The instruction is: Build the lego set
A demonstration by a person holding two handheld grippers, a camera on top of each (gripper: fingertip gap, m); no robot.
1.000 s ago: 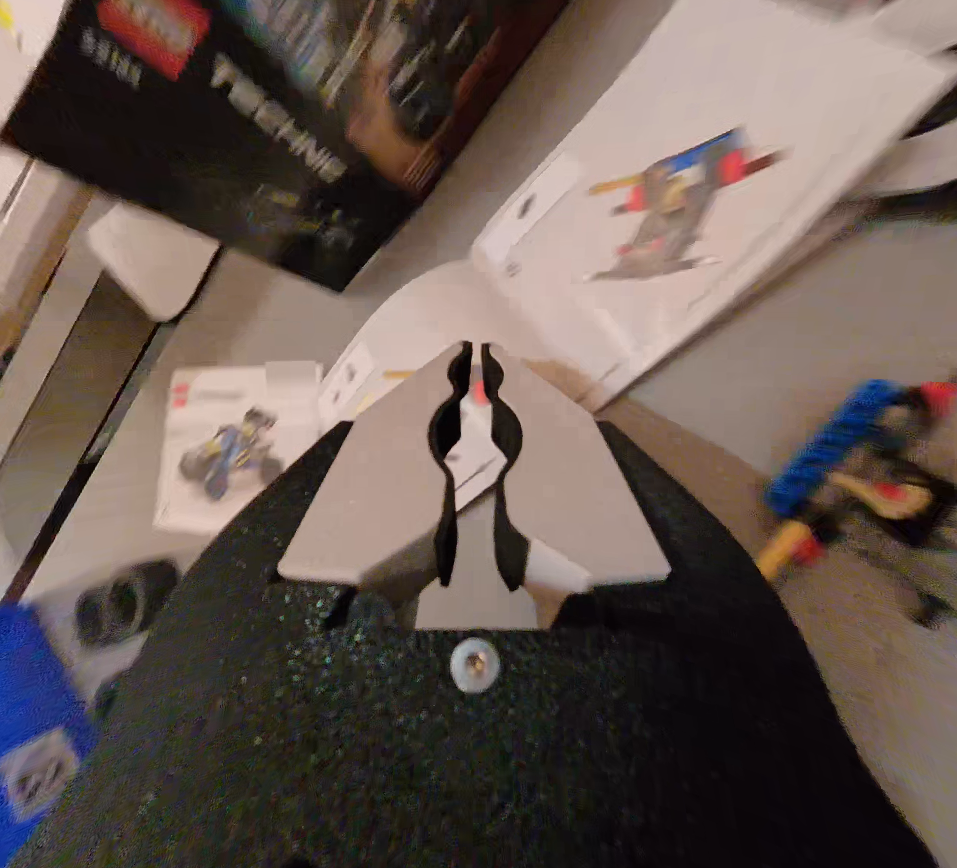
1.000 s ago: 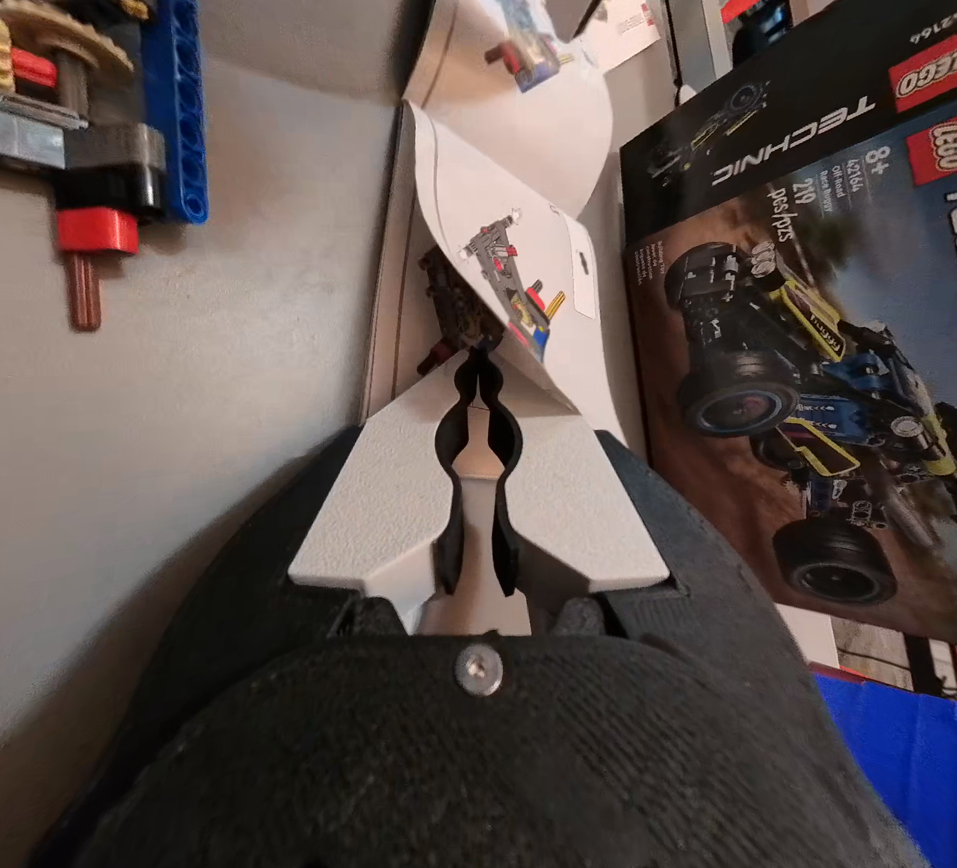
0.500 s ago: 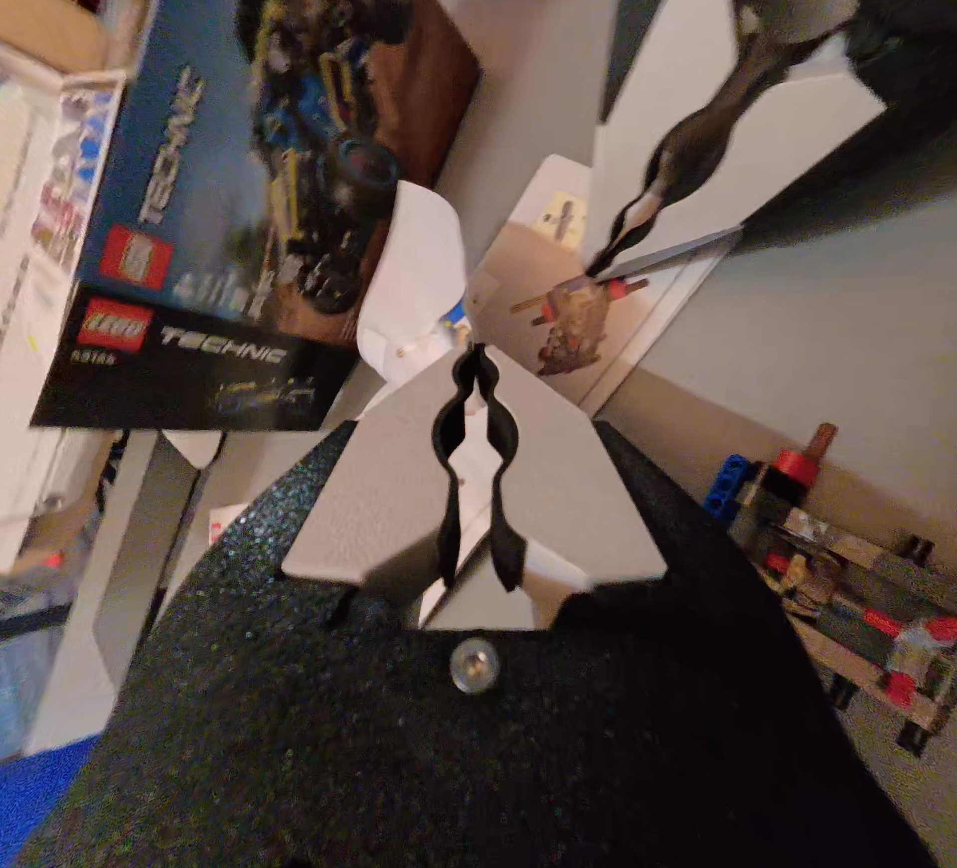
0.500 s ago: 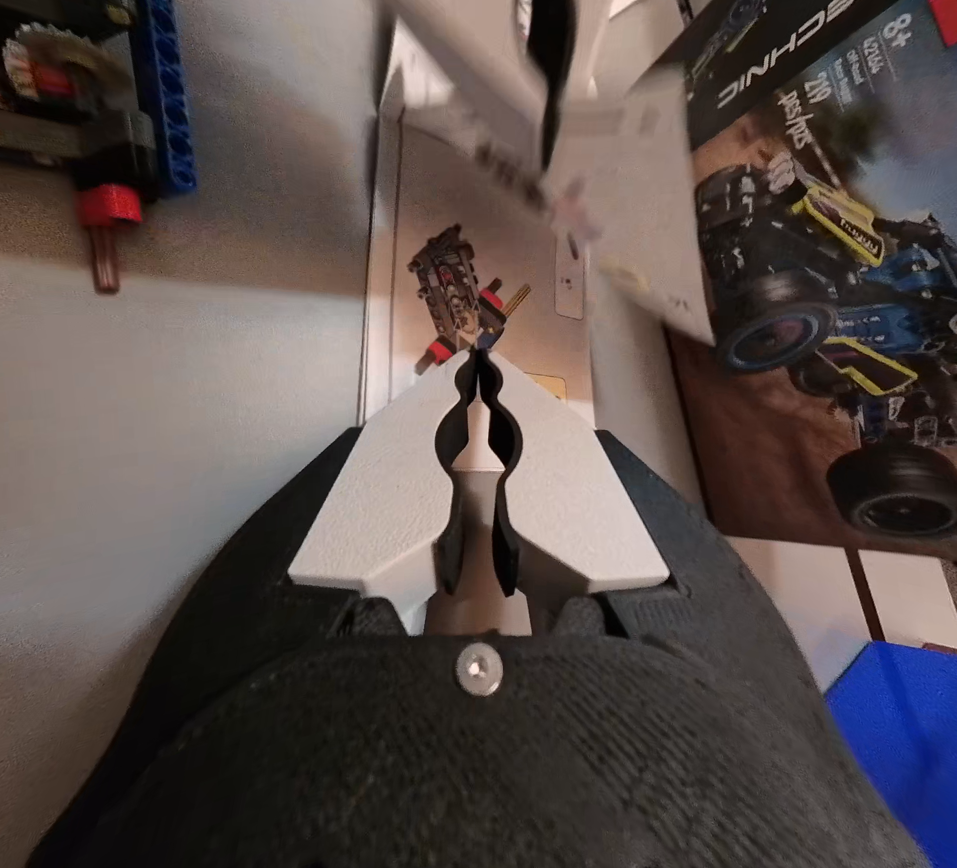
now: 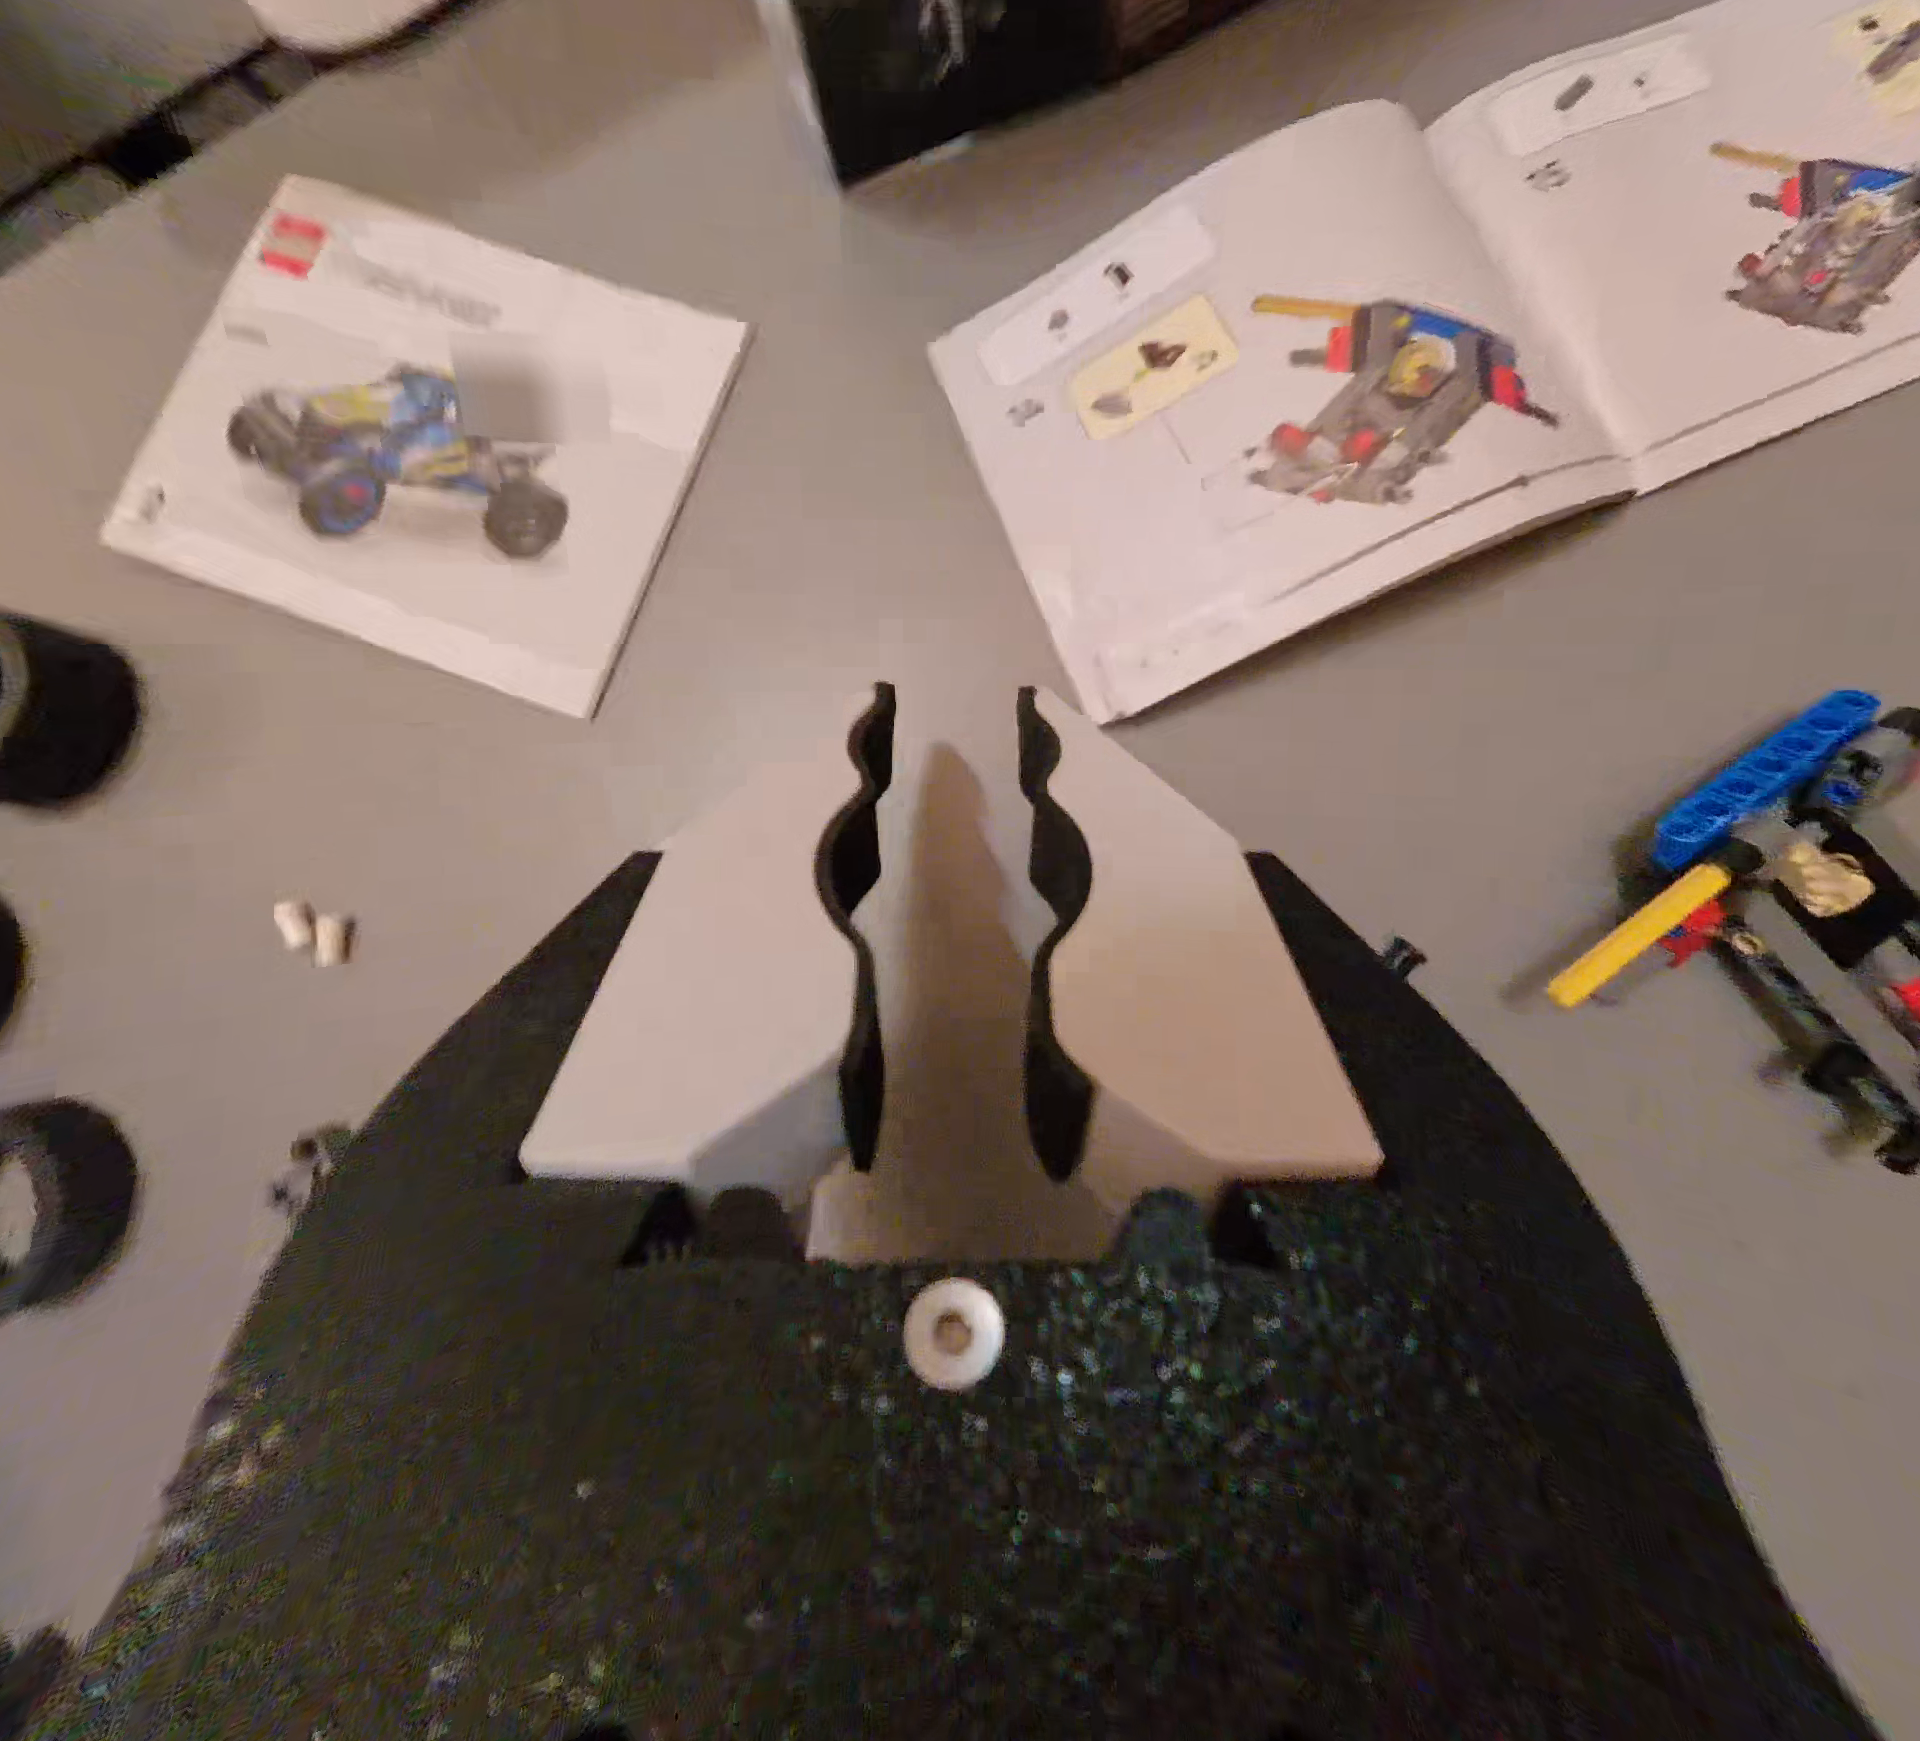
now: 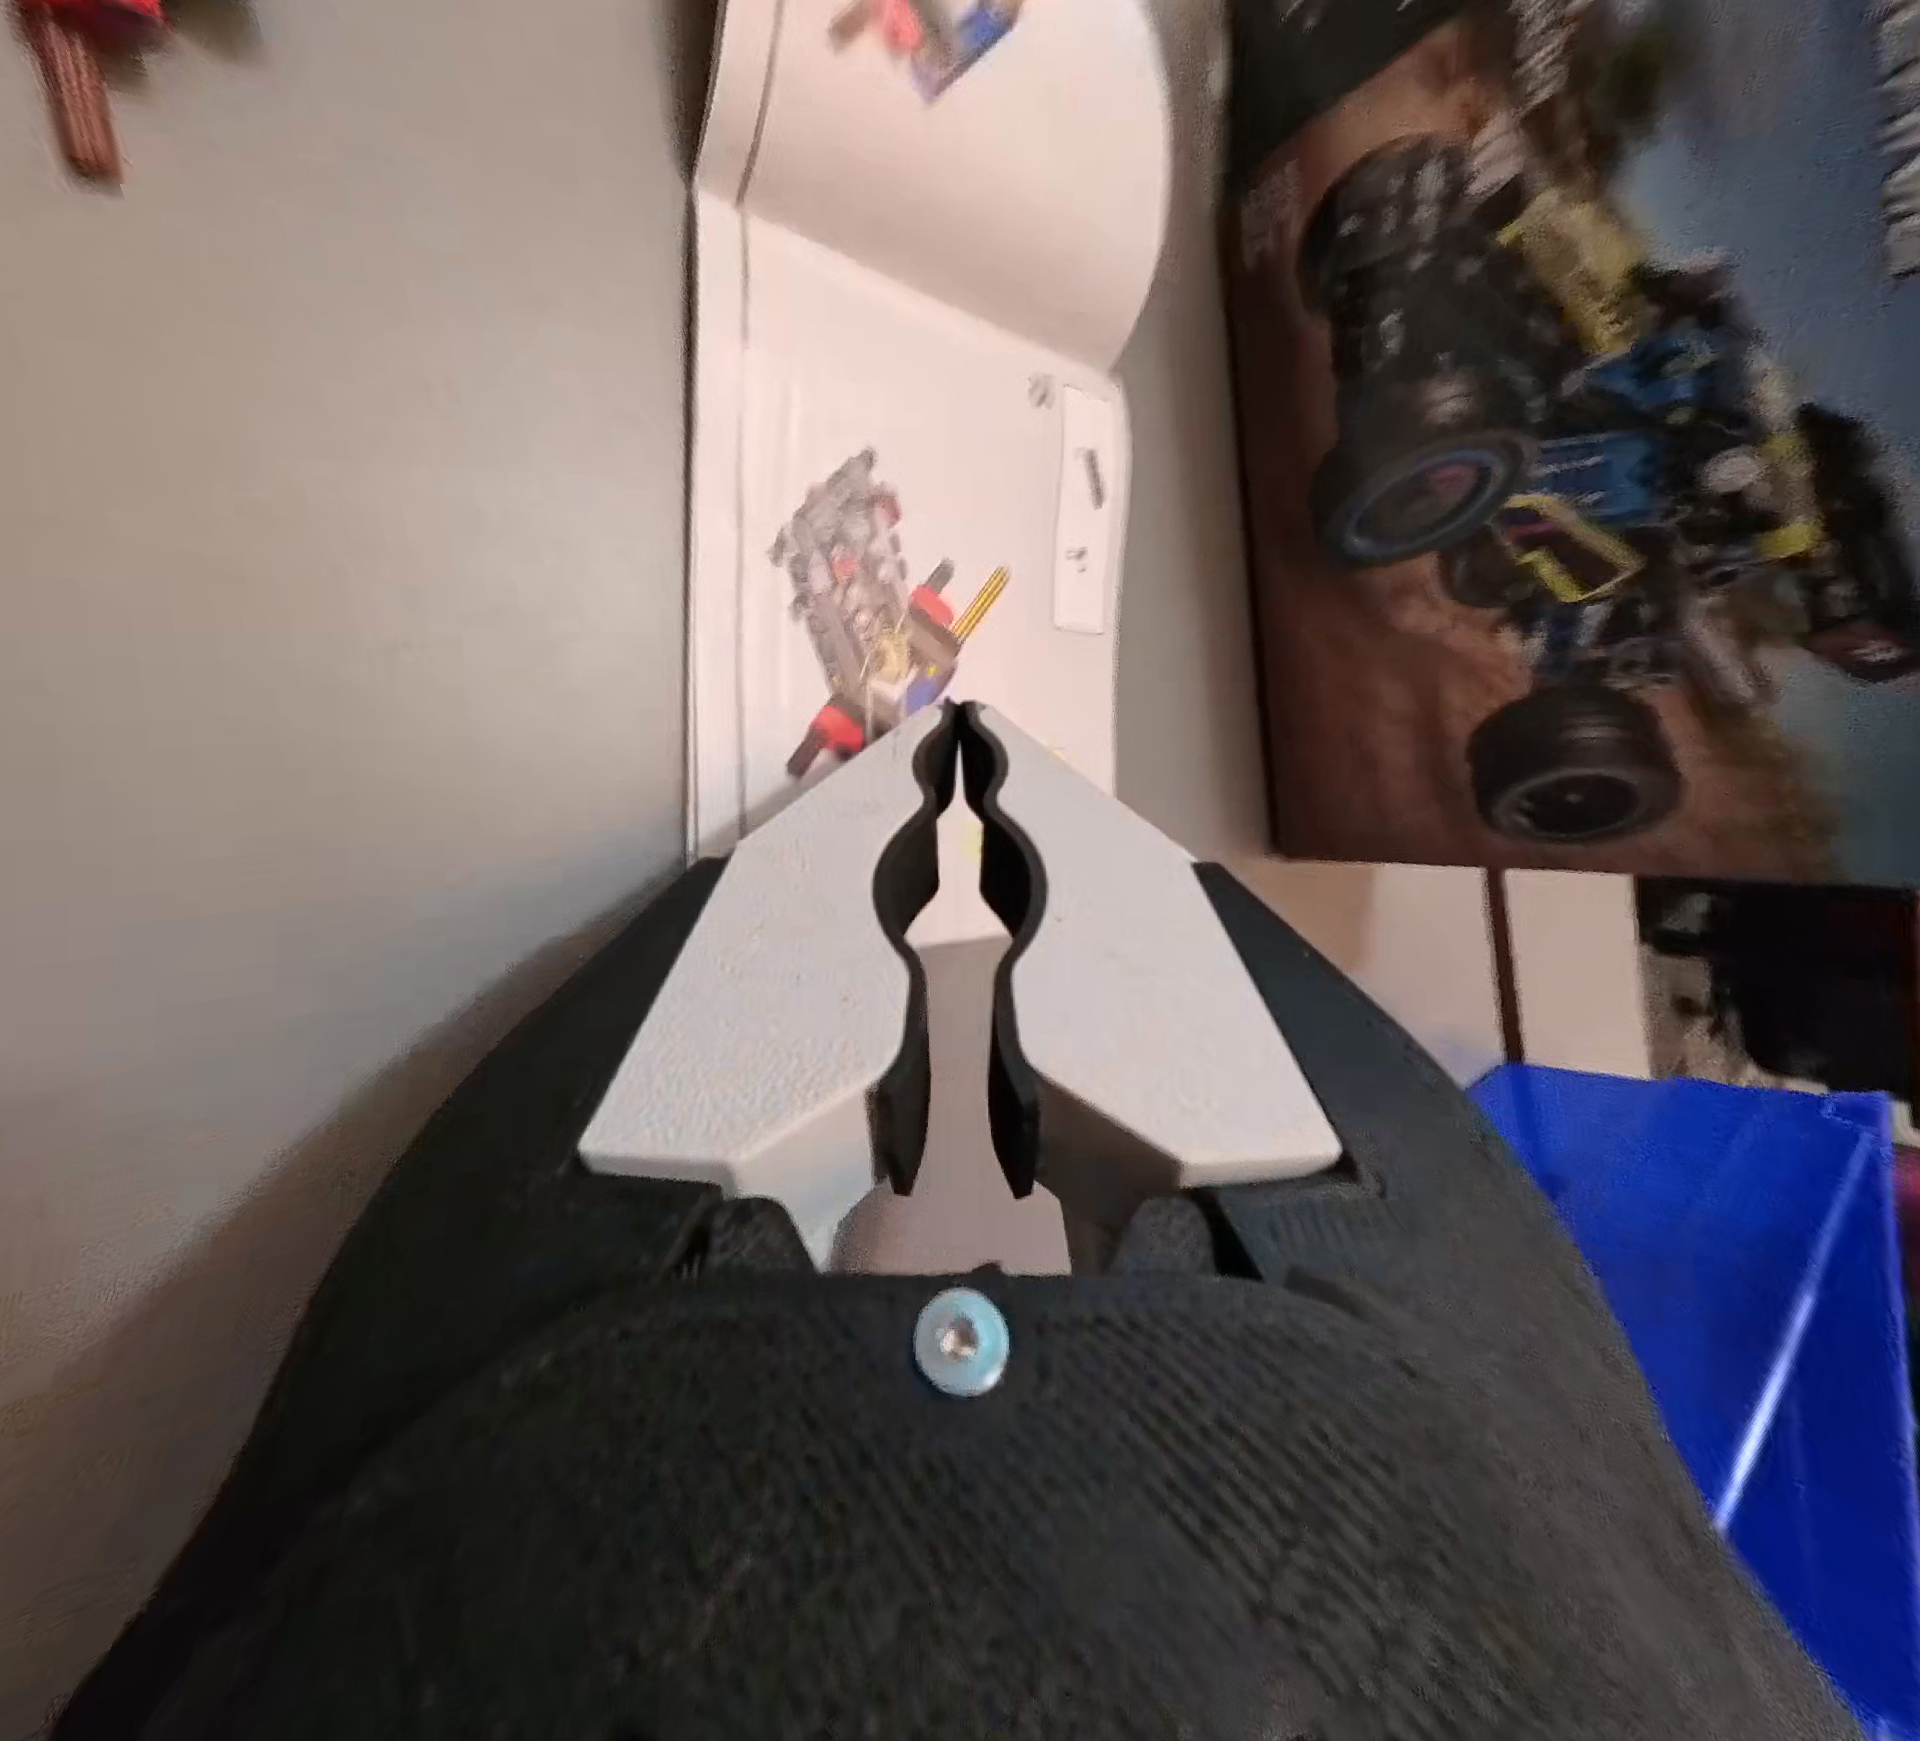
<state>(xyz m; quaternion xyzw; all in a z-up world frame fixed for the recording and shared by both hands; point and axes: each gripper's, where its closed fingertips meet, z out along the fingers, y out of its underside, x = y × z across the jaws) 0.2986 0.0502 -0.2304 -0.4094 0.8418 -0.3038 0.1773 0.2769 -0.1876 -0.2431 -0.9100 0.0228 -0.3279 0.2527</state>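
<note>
Bare table [image 5: 831, 611] between closed booklet [image 5: 436, 434] and open manual [image 5: 1299, 403].

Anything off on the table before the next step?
Nothing damaged or spilled. The open manual lies flat, the partial build sits to its right, two small white pins lie loose at left. Both grippers hold nothing.

I see counter [image 5: 852, 486] smooth, matt grey. Open booklet [image 5: 1351, 403] and closed booklet [image 5: 436, 444] matt paper. Box [image 6: 1558, 444] printed card, slight sheen. Half-built model [image 5: 1787, 881] hard shiny plastic. Left gripper [image 5: 954, 704] matt grey fingers, black speckled rough body. Bin [image 6: 1714, 1276] glossy blue plastic.
</note>
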